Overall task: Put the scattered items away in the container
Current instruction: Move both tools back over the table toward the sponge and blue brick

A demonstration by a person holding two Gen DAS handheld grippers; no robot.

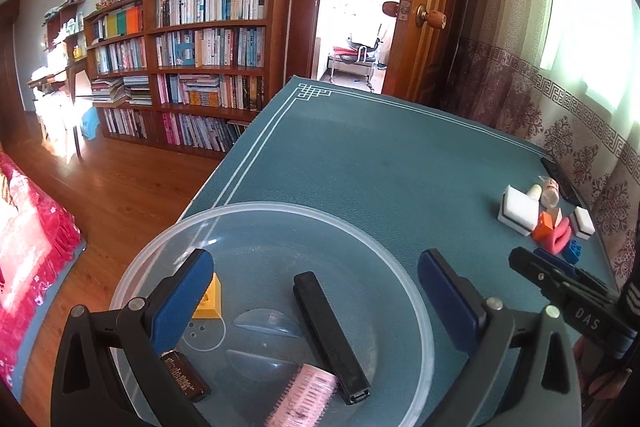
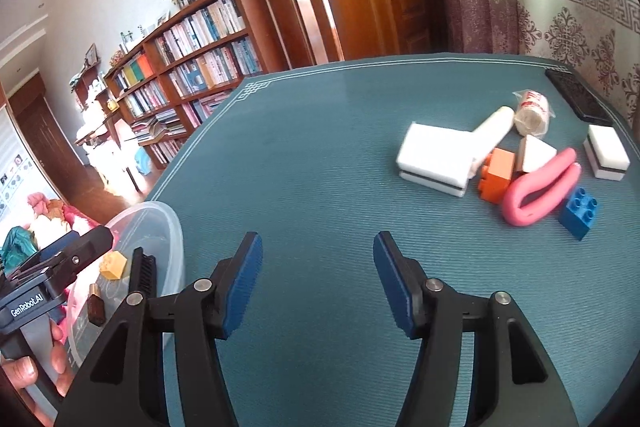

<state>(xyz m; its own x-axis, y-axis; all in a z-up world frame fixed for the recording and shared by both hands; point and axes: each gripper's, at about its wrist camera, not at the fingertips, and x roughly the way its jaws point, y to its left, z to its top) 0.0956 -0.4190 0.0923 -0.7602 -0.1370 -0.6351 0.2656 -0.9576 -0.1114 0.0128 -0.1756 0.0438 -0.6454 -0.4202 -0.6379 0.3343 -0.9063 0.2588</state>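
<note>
Both pairs of jaws stand spread wide and grip nothing. The left gripper (image 1: 316,291) hangs over the clear round container (image 1: 416,291) at the near left corner of the table (image 1: 360,155), its blue pads apart above the bowl's contents without touching them, as far as the left wrist view shows. The right gripper (image 2: 318,279) hovers over bare blue mat in the near middle, pointed toward the loose pile at the far right, well apart from it.

As a judgement, the tidying is partly done. 4 things already lie in the container: a black bar (image 1: 330,335), a pink comb-like piece (image 1: 306,397), a small brown bottle (image 1: 186,375) and a yellow block (image 1: 210,301).

Still out on the far right, crowded together and mostly touching: a large white sponge (image 2: 434,157), a white tube (image 2: 494,129) leaning on it, a wrapped white roll (image 2: 532,115), an orange brick (image 2: 498,175), a white wedge (image 2: 534,151), a bent pink foam roller (image 2: 538,193), a blue brick (image 2: 578,213) and a smaller white sponge (image 2: 606,151). A black remote-like slab (image 2: 576,99) lies at the far right edge; whether it belongs to the task I cannot tell.

So roughly 8 items remain, and the right gripper looks placed for the next pick.
</note>
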